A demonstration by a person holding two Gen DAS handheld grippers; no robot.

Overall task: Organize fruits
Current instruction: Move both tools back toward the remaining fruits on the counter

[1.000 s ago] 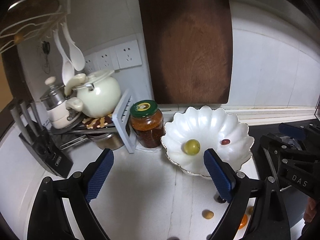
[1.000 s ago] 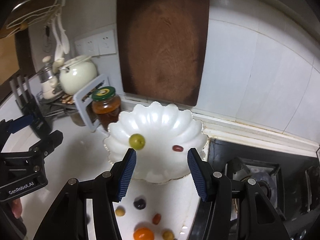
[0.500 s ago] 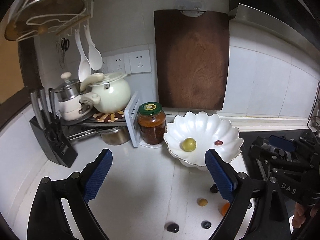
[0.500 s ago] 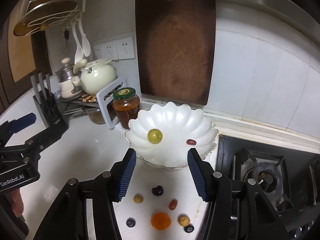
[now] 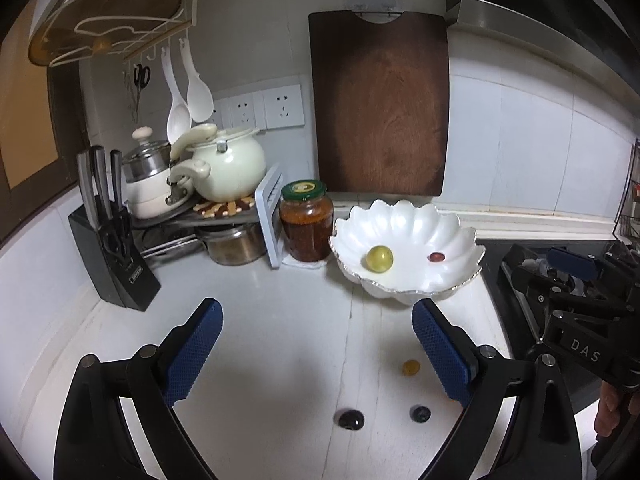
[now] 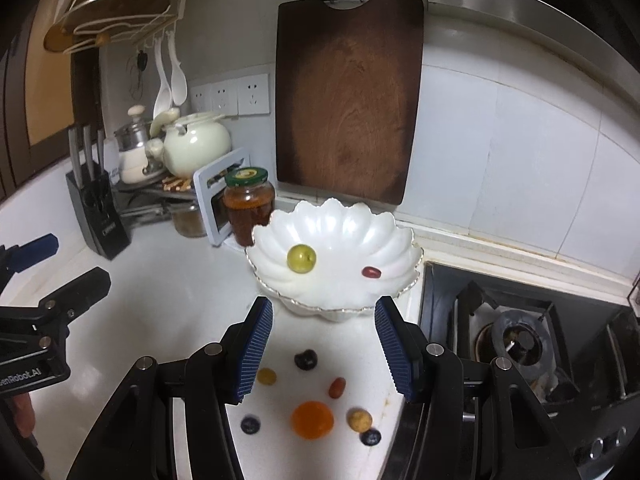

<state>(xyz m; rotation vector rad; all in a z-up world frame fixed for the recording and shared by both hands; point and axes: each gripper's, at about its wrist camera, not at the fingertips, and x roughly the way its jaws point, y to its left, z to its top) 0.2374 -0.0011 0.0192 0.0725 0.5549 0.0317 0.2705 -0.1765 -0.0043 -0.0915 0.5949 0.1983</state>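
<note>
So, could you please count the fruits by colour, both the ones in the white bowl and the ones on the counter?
Green: 1, in the bowl
Red: 2, one in the bowl, one on the counter
Dark purple: 1
Blue-black: 2
Yellow: 1
Orange: 1
Tan: 1
Total: 9

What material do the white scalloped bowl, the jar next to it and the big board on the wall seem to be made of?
White scalloped bowl: probably glazed ceramic, judging by its pearly gloss and thin metallic-looking rim. Jar: clear glass, since the reddish contents show through; its green lid looks like metal, though that is uncertain. Board: dark wood with visible grain and a matte finish.
</note>
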